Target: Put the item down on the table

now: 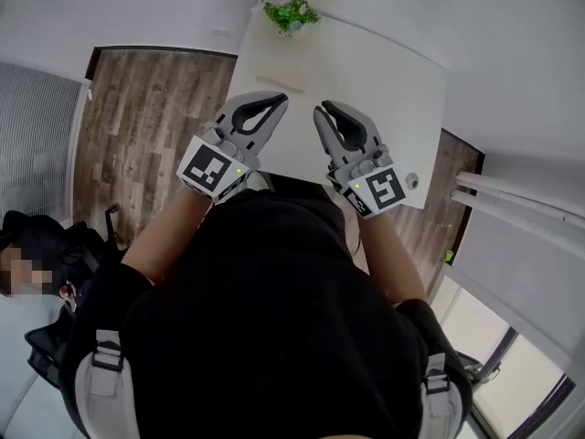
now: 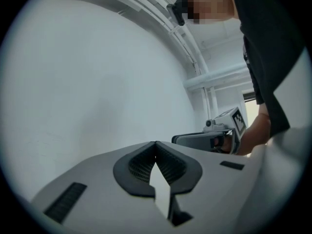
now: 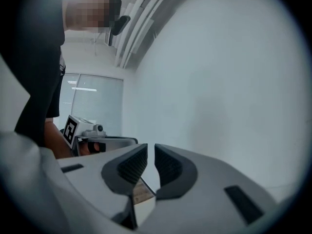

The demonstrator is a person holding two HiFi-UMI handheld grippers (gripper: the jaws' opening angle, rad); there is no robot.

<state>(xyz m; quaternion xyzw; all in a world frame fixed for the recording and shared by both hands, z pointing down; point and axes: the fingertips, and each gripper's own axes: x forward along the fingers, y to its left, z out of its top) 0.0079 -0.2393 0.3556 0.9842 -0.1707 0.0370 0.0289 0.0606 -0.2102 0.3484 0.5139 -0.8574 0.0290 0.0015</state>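
Both grippers hover side by side over the near part of a white table (image 1: 384, 71). In the head view my left gripper (image 1: 281, 99) has its tips together, and in the left gripper view (image 2: 156, 144) its ribbed pads meet with nothing between them. In the right gripper view my right gripper (image 3: 151, 150) shows a narrow slit between its pads, and that slit is empty. The head view shows this gripper (image 1: 320, 110) pointing away from me over the table. Neither gripper holds an item. Each gripper view shows the other gripper alongside, with a hand on it.
A small potted green plant (image 1: 291, 12) stands at the table's far edge. A small round object (image 1: 411, 180) lies near the table's right front corner. Wood floor (image 1: 146, 108) lies to the left, where another person (image 1: 37, 263) is. White rails (image 1: 521, 199) run at the right.
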